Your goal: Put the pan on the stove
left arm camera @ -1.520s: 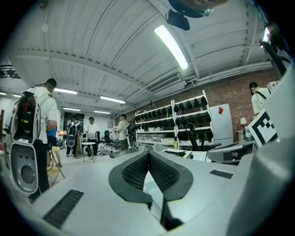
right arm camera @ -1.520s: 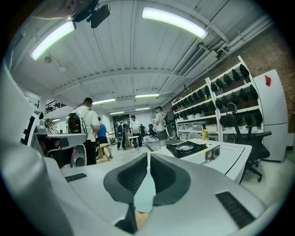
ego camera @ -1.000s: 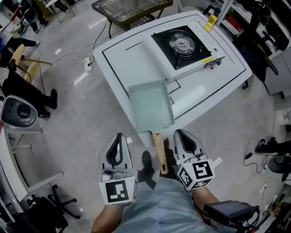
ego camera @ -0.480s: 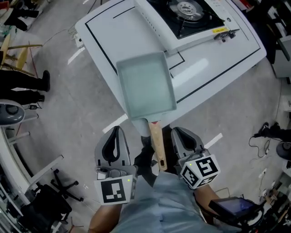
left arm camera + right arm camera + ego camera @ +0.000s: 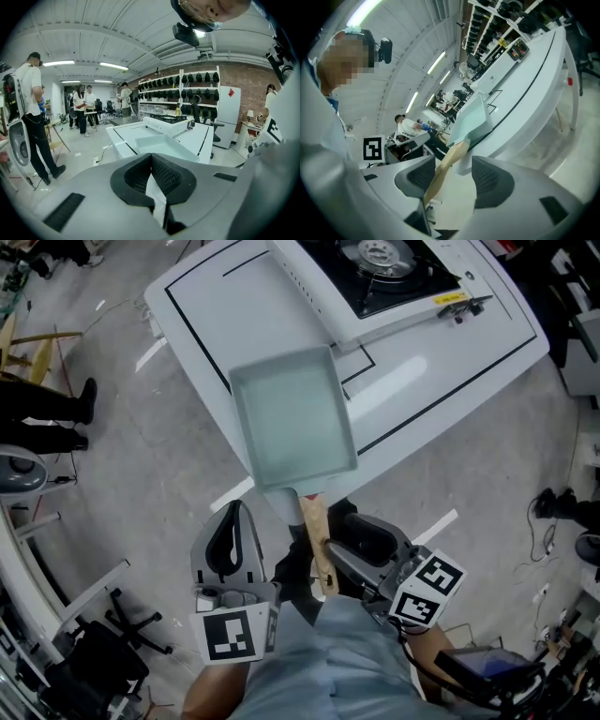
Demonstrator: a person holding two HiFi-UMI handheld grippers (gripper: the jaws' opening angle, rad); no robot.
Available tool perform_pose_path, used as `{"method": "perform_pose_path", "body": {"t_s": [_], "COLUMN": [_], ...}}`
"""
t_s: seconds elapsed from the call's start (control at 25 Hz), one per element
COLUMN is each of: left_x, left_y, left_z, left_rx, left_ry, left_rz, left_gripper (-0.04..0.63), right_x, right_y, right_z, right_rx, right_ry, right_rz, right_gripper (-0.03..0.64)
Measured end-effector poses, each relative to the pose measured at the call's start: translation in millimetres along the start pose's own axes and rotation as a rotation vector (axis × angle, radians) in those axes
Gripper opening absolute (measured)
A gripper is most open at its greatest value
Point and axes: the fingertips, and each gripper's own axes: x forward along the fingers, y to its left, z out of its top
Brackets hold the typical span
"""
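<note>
A pale green rectangular pan [image 5: 292, 418] lies at the near edge of the white table [image 5: 216, 306]. Its wooden handle [image 5: 315, 542] juts off the edge toward me. The stove [image 5: 384, 263] sits at the table's far right, burner bare. My right gripper [image 5: 352, 545] is tilted on its side at the handle's end and its jaws are opening. The handle [image 5: 443, 166] runs between them close to the left one, with no pad pressing on it. My left gripper [image 5: 232, 531] hangs left of the handle, shut and empty. In the left gripper view the pan [image 5: 157, 145] lies ahead.
A person's legs [image 5: 42, 413] stand at the far left, by a grey machine [image 5: 14, 470]. A black chair base [image 5: 89, 652] is at lower left. A cable [image 5: 558, 507] lies on the floor at right. White tape marks [image 5: 441, 521] cross the floor below the table.
The right gripper rolled onto its side and swung in at the handle's end; its jaws went from shut to spread around the handle. The pan and left gripper stayed put.
</note>
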Motion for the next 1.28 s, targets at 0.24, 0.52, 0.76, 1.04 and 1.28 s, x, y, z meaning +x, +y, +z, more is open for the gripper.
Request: {"method": "perform_pose_path", "body": {"t_s": [0.24, 0.52, 0.76, 1.04, 1.28], "left_x": [4, 3, -1, -9, -16], "left_y": [5, 21, 33, 48, 56], "left_z": [-6, -10, -11, -12, -5], "left_rx": [-0.013, -0.034, -0.052, -0.070, -0.074], "left_ry": [0.013, 0.023, 0.019, 0.011, -0.008], "left_rz": [0.018, 0.042, 0.063, 0.089, 0.102], "left_gripper": [0.018, 0.018, 0.018, 0.018, 0.018], "right_x": [14, 28, 45, 63, 69], "right_y": [9, 8, 11, 12, 14], "right_z": [-12, -15, -15, -19, -21], "right_rx": [0.033, 0.106, 0.175, 0.221, 0.257], "right_ry": [0.087, 0.128, 0.153, 0.177, 0.193], "right_rz": [0.066, 0.092, 0.128, 0.137, 0.141], "right_gripper": [0.224, 0.224, 0.224, 0.224, 0.222]}}
